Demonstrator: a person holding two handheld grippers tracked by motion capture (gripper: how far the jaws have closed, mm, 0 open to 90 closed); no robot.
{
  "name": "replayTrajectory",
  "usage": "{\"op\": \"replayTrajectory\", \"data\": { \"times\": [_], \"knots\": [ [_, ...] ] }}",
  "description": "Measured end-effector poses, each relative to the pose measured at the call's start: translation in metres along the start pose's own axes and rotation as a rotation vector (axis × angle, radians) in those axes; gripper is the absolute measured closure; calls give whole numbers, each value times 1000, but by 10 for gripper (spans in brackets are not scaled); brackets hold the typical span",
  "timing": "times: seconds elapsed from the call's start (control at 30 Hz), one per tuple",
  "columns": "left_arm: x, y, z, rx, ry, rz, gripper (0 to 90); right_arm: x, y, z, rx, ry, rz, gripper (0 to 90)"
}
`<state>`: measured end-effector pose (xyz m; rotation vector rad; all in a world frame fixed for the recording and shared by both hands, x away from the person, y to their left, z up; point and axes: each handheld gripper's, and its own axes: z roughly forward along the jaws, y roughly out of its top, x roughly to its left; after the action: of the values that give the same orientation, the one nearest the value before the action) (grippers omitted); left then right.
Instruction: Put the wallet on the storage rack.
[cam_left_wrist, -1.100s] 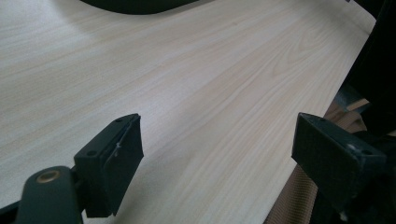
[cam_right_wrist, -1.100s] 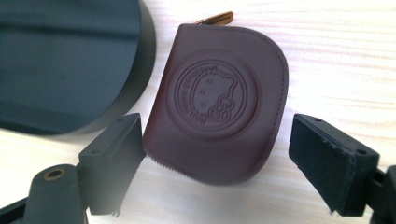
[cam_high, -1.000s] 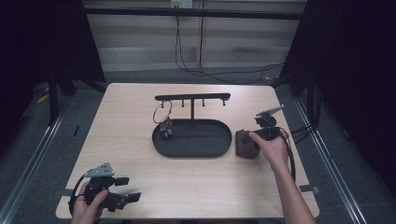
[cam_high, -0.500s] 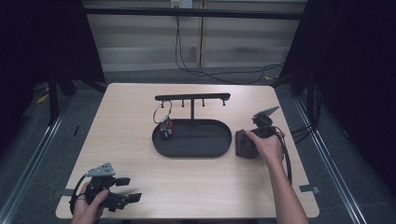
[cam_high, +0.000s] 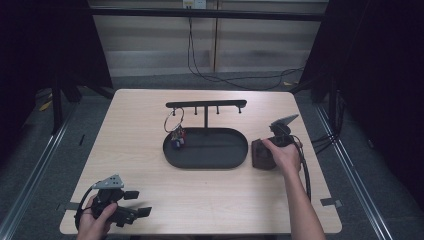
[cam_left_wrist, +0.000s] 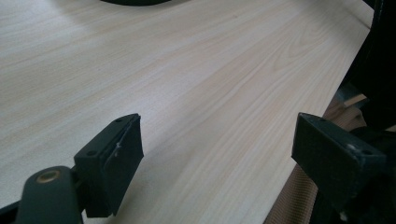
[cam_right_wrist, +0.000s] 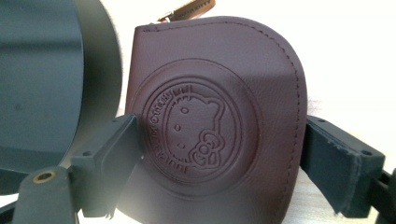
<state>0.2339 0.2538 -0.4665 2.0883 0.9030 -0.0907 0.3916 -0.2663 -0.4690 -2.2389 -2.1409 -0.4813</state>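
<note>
Fingers (cam_right_wrist: 348, 163) of the right gripper (cam_right_wrist: 219, 172) stand wide apart on either side of a small leather pouch (cam_right_wrist: 215, 116), one at each edge, and it is hard to tell whether they touch it. Between them the pouch lies flat on the surface (cam_high: 135, 135): dark maroon-brown leather, rounded at the far end, stitched along its border, with a round embossed stamp of a cartoon cat face with a bow and a ring of lettering. A tan zipper tab (cam_right_wrist: 189, 9) pokes out beyond its far edge. Just beside one of those fingers sits the rim of a black oval tray (cam_right_wrist: 100, 70), close against the pouch. From above, the tray carries a rack (cam_high: 206, 104) with a ring of keys (cam_high: 175, 131) hanging from it. Near the front corner, the left gripper (cam_high: 134, 203) has its fingers (cam_left_wrist: 112, 163) spread wide with bare wood between them.
</note>
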Motion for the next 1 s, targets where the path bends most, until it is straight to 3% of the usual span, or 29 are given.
{"op": "replayTrajectory", "data": {
  "times": [0.3,0.4,0.53,0.7,0.73,0.77,0.8,0.83,1.0],
  "knots": [
    [1,1,-1,-3,-4,7,163,-10,3,2,48,67,62,168],
    [2,1,-1,-12,-7,2,163,-9,4,2,52,57,53,186],
    [2,1,-1,-7,-7,0,163,0,9,-1,81,6,36,207],
    [3,1,-2,-9,-7,2,163,-9,10,-7,58,33,56,387],
    [3,1,-2,-9,-7,2,163,-9,10,-7,58,33,56,387],
    [3,1,-2,-8,-6,0,163,-12,9,-12,43,39,65,480],
    [3,1,-2,-8,-6,0,163,-12,9,-12,43,39,65,480],
    [3,1,-2,-5,-1,0,163,-14,8,-16,31,41,80,545],
    [5,1,-3,-11,0,-6,163,-14,8,-19,27,41,84,597]
  ]
}}
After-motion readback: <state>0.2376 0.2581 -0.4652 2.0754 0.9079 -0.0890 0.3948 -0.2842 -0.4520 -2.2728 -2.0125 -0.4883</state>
